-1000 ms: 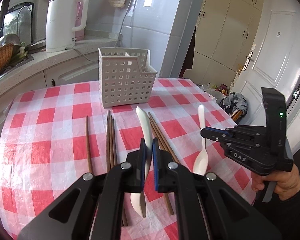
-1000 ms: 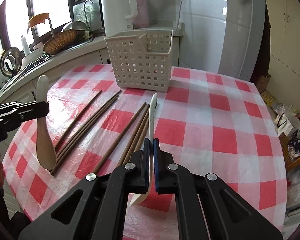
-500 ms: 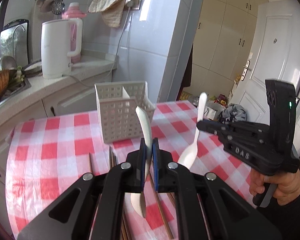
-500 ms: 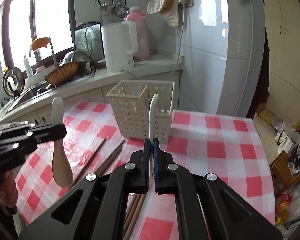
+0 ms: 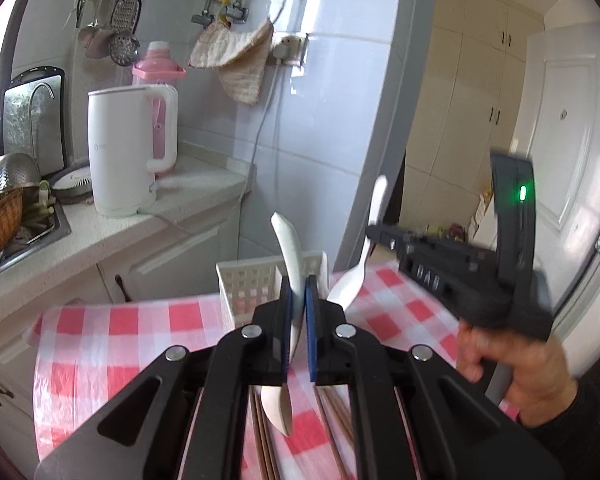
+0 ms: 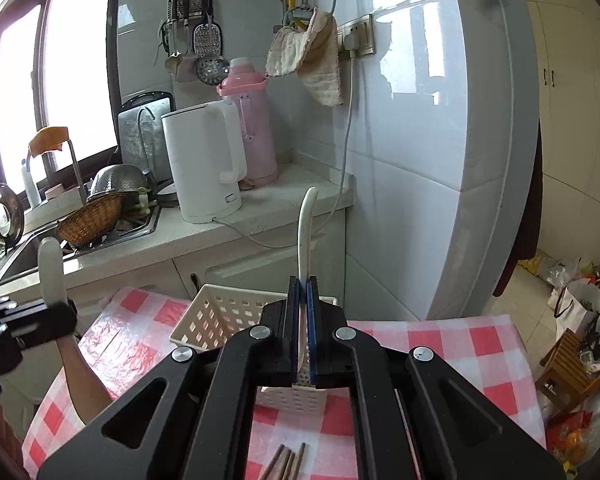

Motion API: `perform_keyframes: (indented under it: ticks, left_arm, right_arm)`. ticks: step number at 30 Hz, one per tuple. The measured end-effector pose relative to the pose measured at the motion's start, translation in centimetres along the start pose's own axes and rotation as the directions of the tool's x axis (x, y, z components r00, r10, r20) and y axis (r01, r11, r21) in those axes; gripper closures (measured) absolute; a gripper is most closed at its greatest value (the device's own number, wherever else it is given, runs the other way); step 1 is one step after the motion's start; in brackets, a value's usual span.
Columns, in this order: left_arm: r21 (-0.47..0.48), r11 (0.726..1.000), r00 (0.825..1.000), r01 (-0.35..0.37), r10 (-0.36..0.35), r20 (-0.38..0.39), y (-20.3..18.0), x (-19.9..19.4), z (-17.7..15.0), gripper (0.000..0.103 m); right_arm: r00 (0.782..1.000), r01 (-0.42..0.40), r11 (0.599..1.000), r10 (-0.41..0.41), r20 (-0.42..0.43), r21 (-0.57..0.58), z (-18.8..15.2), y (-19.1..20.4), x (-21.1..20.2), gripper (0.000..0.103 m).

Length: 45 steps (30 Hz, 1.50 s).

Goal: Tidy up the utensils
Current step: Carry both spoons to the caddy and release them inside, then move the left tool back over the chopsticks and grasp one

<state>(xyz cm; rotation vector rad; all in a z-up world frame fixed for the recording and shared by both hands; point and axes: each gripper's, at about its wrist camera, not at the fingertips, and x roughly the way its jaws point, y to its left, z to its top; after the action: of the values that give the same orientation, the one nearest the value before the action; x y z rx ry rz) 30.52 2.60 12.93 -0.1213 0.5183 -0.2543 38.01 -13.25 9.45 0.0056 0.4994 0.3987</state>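
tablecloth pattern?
Red-and-white check, the tablecloth shows best in the right wrist view.

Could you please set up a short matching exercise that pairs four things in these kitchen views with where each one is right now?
Things:
1. white spoon
2. chopsticks
3. white kettle
4. cloth

Places:
A. lying on the checked tablecloth
B. hanging on the tiled wall
C. clamped in the left claw
D. standing on the counter beside the pink flask

Pairs: 1-C, 2-A, 3-D, 4-B
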Motion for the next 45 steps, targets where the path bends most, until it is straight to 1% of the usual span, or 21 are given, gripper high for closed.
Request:
perform_keyframes:
  ticks: [4, 9, 11, 13, 18, 19, 20, 21, 22, 23, 24, 26, 27, 28, 29, 30, 32, 34, 39, 43, 45]
  left_arm:
    - [-0.025, 1.0, 0.998, 0.002, 0.0, 0.07, 1.3, 1.7, 3.1, 0.097]
    - [-0.075, 0.997, 0.994, -0.02, 0.028, 0.106, 2.9, 5.8, 5.6, 0.097]
    - [-0.097, 0.995, 0.995, -0.027, 0.037, 0.098, 3.5, 7.5, 5.9, 0.097]
    - [-0.127, 0.992, 0.996, -0.019, 0.029, 0.083, 4.0, 9.1, 5.5, 0.097]
    - [-0.14, 0.989, 0.999, -0.041, 0.043, 0.005, 4.6, 12.3, 3.1, 0.096]
    - [-0.14, 0.989, 0.999, -0.048, 0.046, -0.019, 4.8, 12.8, 2.6, 0.094]
    - [-0.14, 0.989, 0.998, -0.056, 0.051, -0.037, 4.9, 13.2, 2.2, 0.086]
    - [-0.139, 0.988, 0.997, -0.061, 0.056, -0.045, 5.0, 13.3, 1.9, 0.083]
    - [-0.136, 0.988, 0.997, -0.069, 0.064, -0.048, 5.1, 13.3, 1.5, 0.083]
    - [-0.132, 0.988, 0.996, -0.078, 0.072, -0.048, 5.2, 13.1, 1.3, 0.083]
    - [-0.132, 0.988, 0.996, -0.082, 0.076, -0.046, 5.3, 12.8, 1.3, 0.079]
    - [-0.133, 0.987, 0.995, -0.093, 0.089, -0.037, 5.4, 12.1, 1.1, 0.073]
    - [-0.13, 0.987, 0.995, -0.099, 0.096, -0.033, 5.5, 11.6, 1.0, 0.072]
    - [-0.13, 0.986, 0.995, -0.102, 0.099, -0.029, 5.5, 11.0, 0.9, 0.071]
    - [-0.134, 0.986, 0.995, -0.104, 0.101, -0.025, 5.5, 10.4, 0.7, 0.068]
    - [-0.14, 0.984, 0.994, -0.109, 0.107, -0.021, 5.5, 9.7, 0.5, 0.06]
    - [-0.153, 0.981, 0.993, -0.118, 0.119, -0.003, 5.7, 7.9, -0.2, 0.05]
    - [-0.164, 0.979, 0.992, -0.124, 0.127, 0.009, 5.8, 6.1, -1.2, 0.046]
    - [-0.205, 0.964, 0.984, -0.167, 0.177, 0.029, 6.1, 1.6, -3.9, 0.034]
    - [-0.17, 0.963, 0.974, -0.207, 0.219, 0.053, 5.7, -1.9, -6.8, 0.029]
    - [-0.159, 0.964, 0.973, -0.214, 0.224, 0.047, 5.5, -3.4, -8.4, 0.018]
  right_arm:
    - [1.0, 0.023, 1.0, -0.023, -0.007, 0.002, 0.1, -0.4, 2.2, 0.099]
    - [0.999, 0.04, 0.999, -0.04, -0.035, 0.002, -0.3, -1.1, 4.6, 0.099]
    - [0.998, 0.031, 1.0, -0.031, -0.052, 0.001, -0.6, -1.2, 5.3, 0.099]
    - [0.997, 0.023, 1.0, -0.023, -0.07, -0.001, -1.0, -1.2, 5.8, 0.099]
    - [0.994, 0.009, 1.0, -0.01, -0.111, -0.009, -2.0, -1.3, 6.5, 0.097]
    - [0.993, 0.01, 1.0, -0.011, -0.115, -0.008, -2.1, -1.4, 6.4, 0.093]
    - [0.992, 0.011, 1.0, -0.011, -0.122, -0.003, -2.2, -1.6, 6.5, 0.09]
    - [0.992, 0.01, 1.0, -0.009, -0.125, 0.005, -2.3, -1.8, 6.3, 0.08]
    - [0.993, 0.004, 1.0, -0.003, -0.12, 0.012, -2.4, -1.9, 6.0, 0.068]
    - [0.994, 0.009, 1.0, -0.007, -0.112, 0.015, -2.5, -2.0, 5.7, 0.063]
    - [0.994, 0.017, 1.0, -0.015, -0.106, 0.015, -2.7, -2.2, 5.3, 0.059]
    - [0.994, 0.017, 1.0, -0.014, -0.104, 0.024, -3.0, -2.4, 4.6, 0.059]
    - [0.994, 0.017, 0.999, -0.014, -0.106, 0.03, -3.2, -2.6, 4.3, 0.058]
    - [0.994, 0.021, 0.999, -0.016, -0.107, 0.038, -3.5, -2.8, 3.8, 0.054]
    - [0.994, 0.026, 0.999, -0.02, -0.105, 0.048, -3.9, -3.0, 3.3, 0.051]
    - [0.994, 0.028, 0.998, -0.022, -0.103, 0.056, -4.3, -3.2, 2.7, 0.048]
    - [0.994, 0.034, 0.997, -0.026, -0.105, 0.071, -5.3, -3.6, 1.5, 0.045]
    - [0.994, 0.039, 0.995, -0.028, -0.11, 0.093, -6.4, -4.1, 0.3, 0.037]
    - [0.993, 0.036, 0.99, -0.021, -0.113, 0.133, -9.5, -4.3, -2.9, 0.028]
    - [0.993, 0.045, 0.988, -0.029, -0.111, 0.147, -12.2, -4.0, -5.6, 0.021]
    - [0.992, 0.073, 0.989, -0.059, -0.113, 0.13, -13.7, -3.5, -6.8, 0.019]
